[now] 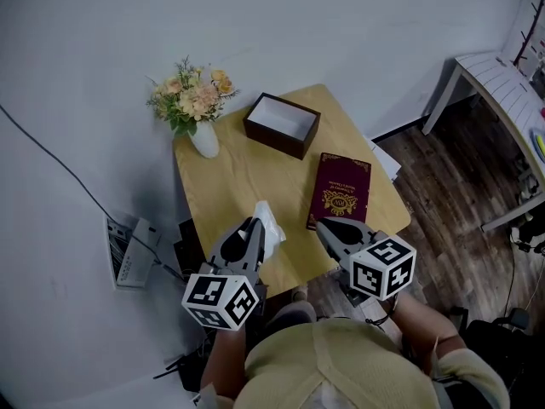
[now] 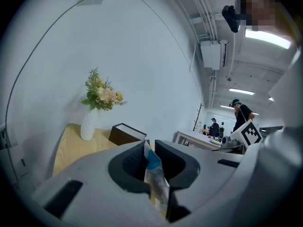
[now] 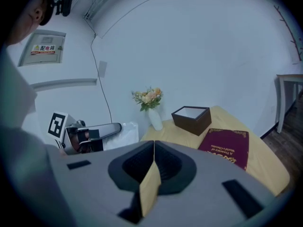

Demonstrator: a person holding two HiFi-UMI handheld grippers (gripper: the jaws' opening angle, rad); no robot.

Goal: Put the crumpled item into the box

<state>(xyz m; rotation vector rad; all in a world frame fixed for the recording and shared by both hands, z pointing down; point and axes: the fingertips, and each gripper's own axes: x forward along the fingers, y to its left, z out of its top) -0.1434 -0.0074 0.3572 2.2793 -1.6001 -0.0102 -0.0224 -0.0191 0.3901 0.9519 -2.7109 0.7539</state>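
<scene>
A crumpled white and blue item (image 1: 271, 225) (image 2: 154, 173) is pinched in my left gripper (image 1: 255, 225) (image 2: 150, 144), which is shut on it above the near edge of the small wooden table (image 1: 230, 186). The dark brown open box (image 1: 282, 140) (image 2: 123, 135) (image 3: 188, 122) stands empty at the table's far side, next to the vase. My right gripper (image 1: 323, 225) (image 3: 154, 144) is shut with nothing in it, hovering at the near edge just below the maroon book (image 1: 341, 190) (image 3: 226, 145).
A white vase of flowers (image 1: 192, 109) (image 3: 152, 109) stands at the table's far left corner. On the floor to the left lies a white device (image 1: 128, 250) with cables. A white bench (image 1: 502, 79) stands far right. People stand in the background of the left gripper view.
</scene>
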